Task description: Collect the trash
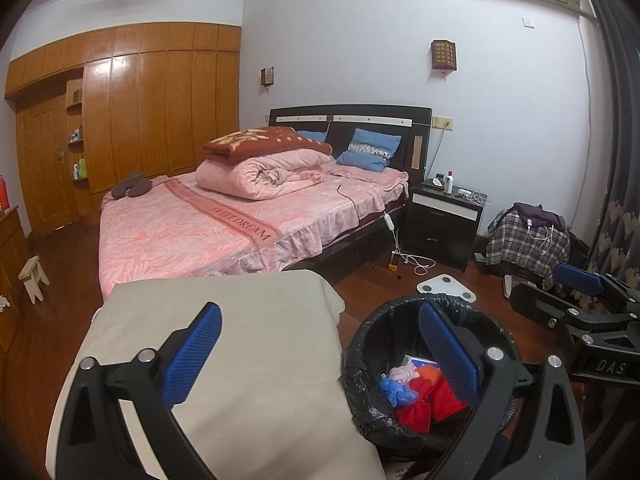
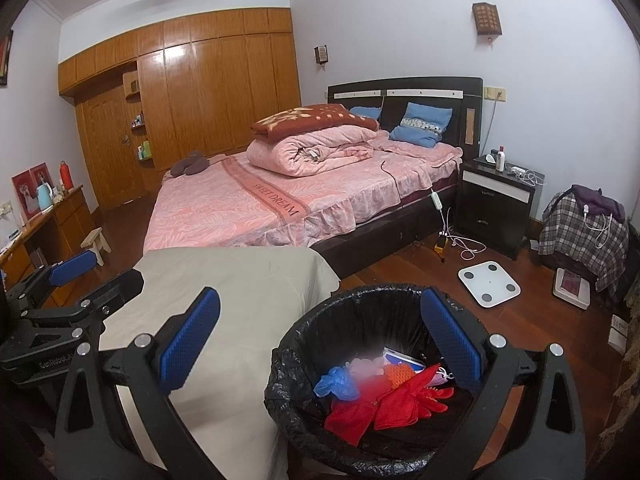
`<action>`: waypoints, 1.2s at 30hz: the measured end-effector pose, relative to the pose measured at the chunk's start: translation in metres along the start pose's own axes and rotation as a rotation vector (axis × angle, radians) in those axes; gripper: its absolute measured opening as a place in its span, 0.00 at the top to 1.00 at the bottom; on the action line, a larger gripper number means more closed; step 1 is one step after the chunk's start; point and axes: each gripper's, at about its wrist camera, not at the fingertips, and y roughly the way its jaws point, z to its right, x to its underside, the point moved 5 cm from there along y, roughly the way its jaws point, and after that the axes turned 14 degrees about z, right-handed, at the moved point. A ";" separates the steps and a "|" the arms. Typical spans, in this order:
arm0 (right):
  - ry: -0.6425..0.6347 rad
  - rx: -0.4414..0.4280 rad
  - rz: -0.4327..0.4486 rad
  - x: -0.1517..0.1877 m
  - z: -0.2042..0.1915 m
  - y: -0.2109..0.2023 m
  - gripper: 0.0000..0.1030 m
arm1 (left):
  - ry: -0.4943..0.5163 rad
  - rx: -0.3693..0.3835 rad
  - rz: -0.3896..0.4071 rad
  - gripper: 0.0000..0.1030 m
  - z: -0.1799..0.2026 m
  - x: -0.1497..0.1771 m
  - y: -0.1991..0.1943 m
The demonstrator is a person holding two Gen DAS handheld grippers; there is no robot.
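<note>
A round bin lined with a black bag (image 1: 362, 364) (image 2: 304, 328) stands on the wooden floor to the right of a beige-covered surface (image 1: 248, 344) (image 2: 236, 320). Inside lie red cloth (image 1: 432, 400) (image 2: 372, 408), a blue plastic scrap (image 1: 394, 390) (image 2: 334, 384), pink and orange pieces and a small box. My left gripper (image 1: 320, 344) is open and empty, spanning the beige surface and the bin. My right gripper (image 2: 320, 340) is open and empty, its right finger over the bin. Each gripper shows at the edge of the other's view.
A bed (image 1: 224, 224) (image 2: 280, 200) with pink bedding and folded quilts fills the middle. A black nightstand (image 1: 444, 220) (image 2: 496, 208), cables, a white scale (image 1: 446, 286) (image 2: 488, 276) and a plaid-covered seat (image 1: 528, 240) (image 2: 584, 232) stand right. A stool (image 2: 96, 242) and desk are left.
</note>
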 end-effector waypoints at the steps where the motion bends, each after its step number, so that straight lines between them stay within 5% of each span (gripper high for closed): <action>1: 0.000 0.000 -0.001 0.000 -0.001 0.000 0.05 | 0.000 0.000 0.001 0.06 0.000 0.000 0.000; 36: 0.001 0.000 -0.002 -0.002 -0.003 0.000 0.05 | 0.002 0.000 -0.001 0.06 0.000 -0.002 0.000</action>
